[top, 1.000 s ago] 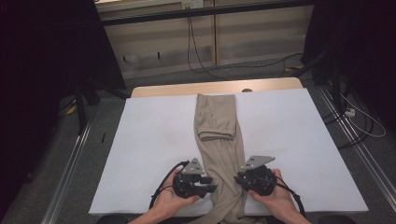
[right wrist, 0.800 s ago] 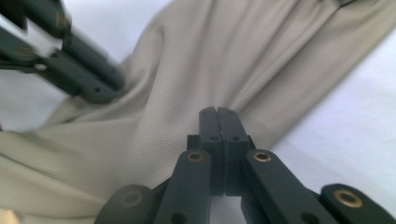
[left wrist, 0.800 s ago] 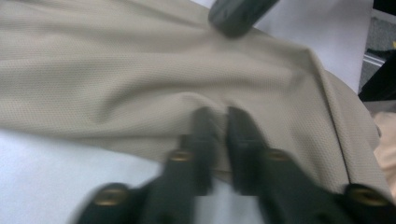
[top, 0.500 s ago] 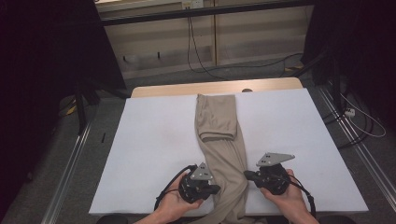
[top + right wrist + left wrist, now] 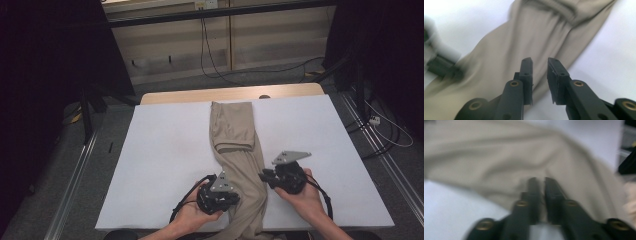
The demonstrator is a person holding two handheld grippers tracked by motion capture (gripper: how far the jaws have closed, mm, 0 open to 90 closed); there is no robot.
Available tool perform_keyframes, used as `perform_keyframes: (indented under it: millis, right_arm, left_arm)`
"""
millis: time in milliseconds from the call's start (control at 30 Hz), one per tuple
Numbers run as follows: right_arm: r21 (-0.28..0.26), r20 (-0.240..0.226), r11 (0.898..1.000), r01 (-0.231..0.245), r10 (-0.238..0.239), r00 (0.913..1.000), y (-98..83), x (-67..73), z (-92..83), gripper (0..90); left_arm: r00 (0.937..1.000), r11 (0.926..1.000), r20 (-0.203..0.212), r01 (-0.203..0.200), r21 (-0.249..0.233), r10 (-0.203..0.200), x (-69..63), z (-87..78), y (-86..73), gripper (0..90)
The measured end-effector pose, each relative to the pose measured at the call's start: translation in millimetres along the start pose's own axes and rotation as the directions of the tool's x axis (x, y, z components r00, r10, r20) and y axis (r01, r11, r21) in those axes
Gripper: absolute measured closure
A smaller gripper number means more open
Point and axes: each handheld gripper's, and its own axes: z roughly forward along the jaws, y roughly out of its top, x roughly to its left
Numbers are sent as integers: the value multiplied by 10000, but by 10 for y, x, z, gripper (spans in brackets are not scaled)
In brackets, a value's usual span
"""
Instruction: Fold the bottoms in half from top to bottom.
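Beige trousers [image 5: 232, 135] lie lengthwise down the middle of the white table [image 5: 165, 150], with the top part folded over and the lower leg running off the near edge. My left gripper [image 5: 239, 197] is at the leg's left edge. Its jaws [image 5: 542, 181] are shut on a pinch of the beige cloth [image 5: 499, 157], which creases around the tips. My right gripper [image 5: 261, 175] hovers at the leg's right edge. Its jaws [image 5: 540, 61] have just been opening and stand apart above the cloth [image 5: 536, 32], with nothing between them.
A wooden strip [image 5: 200, 96] borders the table's far edge. Beyond it are cables [image 5: 215, 65] on the floor and a low wall. Metal rails [image 5: 75, 175] run along both sides of the table. White surface lies bare to the left and right of the trousers.
My right gripper has let go of the trouser leg, opened, and moved right and slightly up, away from the cloth. The left hand has kept its place at the leg's left edge.
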Motion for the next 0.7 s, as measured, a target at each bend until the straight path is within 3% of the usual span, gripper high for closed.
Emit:
perform_keyframes:
  millis: [67, 100, 233, 333, 367, 433, 500, 700]
  right_arm:
    - [-17, 48, 10000, 87, -87, 10000, 131, -112, 172, 720]
    - [14, 142, 10000, 6, -7, 9999, 196, -181, 286, 716]
    - [137, 418, 9993, -343, 337, 9986, 333, -338, 587, 712]
    - [310, 610, 9980, -548, 528, 9967, 359, -396, 701, 817]
    - [305, 554, 9971, -698, 681, 9961, 342, -410, 719, 884]
    - [198, 541, 9954, -933, 921, 9943, 309, -425, 703, 900]
    - [181, 873, 9978, -637, 619, 9943, 311, -405, 641, 900]
    - [381, 1583, 9977, -566, 499, 9861, 247, -454, 538, 900]
  left_arm:
    - [10000, 9997, 62, 68, 218, -69, 21, -39, -1, 900]
    - [9995, 9996, 117, 278, 97, -280, 5, -42, -16, 900]
    - [9993, 9994, 270, 243, 239, -250, -25, -107, -52, 900]
    - [9983, 9991, 415, 417, 51, -419, -40, -120, -89, 900]
    - [9981, 9991, 462, 420, -12, -419, -34, -117, -95, 900]
    - [9979, 9992, 507, 402, 86, -406, -18, -126, -99, 900]
    - [9974, 9987, 505, 510, 15, -511, -27, -116, -103, 900]
    - [9966, 9989, 682, 462, 50, -464, -30, -102, -101, 900]
